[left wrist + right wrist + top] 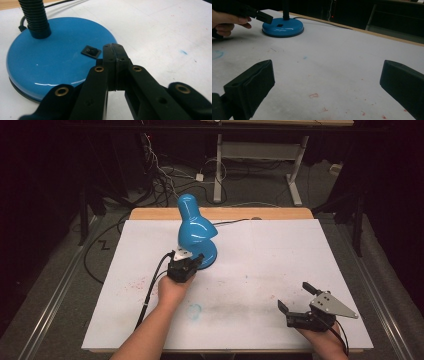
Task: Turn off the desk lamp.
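Your left gripper hangs at the near edge of the blue lamp, its jaws pressed together with nothing between them; in the left gripper view the joined tips sit just beside the black switch on the lamp's round base, though whether they touch the base you cannot tell; the ribbed black neck rises from the base at its far left; the lamp stands left of centre on the white sheet that covers the table, toward the far edge, its shade tilted away from you and its cord trailing off behind; your right gripper rests well apart at the near right corner, jaws spread wide and empty over the bare, red-flecked sheet; a faint blue ring marks the sheet between your hands
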Action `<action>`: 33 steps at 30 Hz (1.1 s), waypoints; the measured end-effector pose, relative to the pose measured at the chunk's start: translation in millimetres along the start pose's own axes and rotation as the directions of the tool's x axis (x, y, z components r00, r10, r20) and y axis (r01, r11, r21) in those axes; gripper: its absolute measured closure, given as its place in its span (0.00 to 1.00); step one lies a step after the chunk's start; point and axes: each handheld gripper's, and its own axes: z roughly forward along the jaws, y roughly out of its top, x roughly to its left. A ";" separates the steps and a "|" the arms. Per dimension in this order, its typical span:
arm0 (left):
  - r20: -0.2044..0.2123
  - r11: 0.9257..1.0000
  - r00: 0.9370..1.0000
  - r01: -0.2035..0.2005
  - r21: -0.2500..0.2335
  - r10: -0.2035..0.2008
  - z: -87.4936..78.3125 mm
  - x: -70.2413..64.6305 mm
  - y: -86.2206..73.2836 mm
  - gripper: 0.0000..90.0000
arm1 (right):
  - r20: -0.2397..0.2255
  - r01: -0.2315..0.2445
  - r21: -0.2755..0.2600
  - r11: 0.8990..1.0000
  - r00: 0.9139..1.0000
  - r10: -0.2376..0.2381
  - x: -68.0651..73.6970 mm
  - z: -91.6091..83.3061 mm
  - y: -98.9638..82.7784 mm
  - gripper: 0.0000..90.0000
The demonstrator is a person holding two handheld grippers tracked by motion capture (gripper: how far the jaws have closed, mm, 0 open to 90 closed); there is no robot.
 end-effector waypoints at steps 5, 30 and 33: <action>0.014 1.000 1.000 0.002 -0.002 -0.002 -5.3 -3.5 -3.9 0.98 | 0.001 0.001 -0.001 1.000 1.000 -0.001 0.5 -0.2 0.2 0.00; 0.044 0.999 0.999 -0.031 0.009 0.031 -53.5 -13.9 -43.8 0.28 | 0.005 0.000 0.000 1.000 1.000 0.000 1.3 -2.9 0.0 0.00; 0.040 0.999 0.998 -0.041 0.003 0.041 -61.8 -13.8 -48.5 0.23 | 0.006 -0.001 0.001 1.000 1.000 0.001 1.5 -3.1 -0.1 0.00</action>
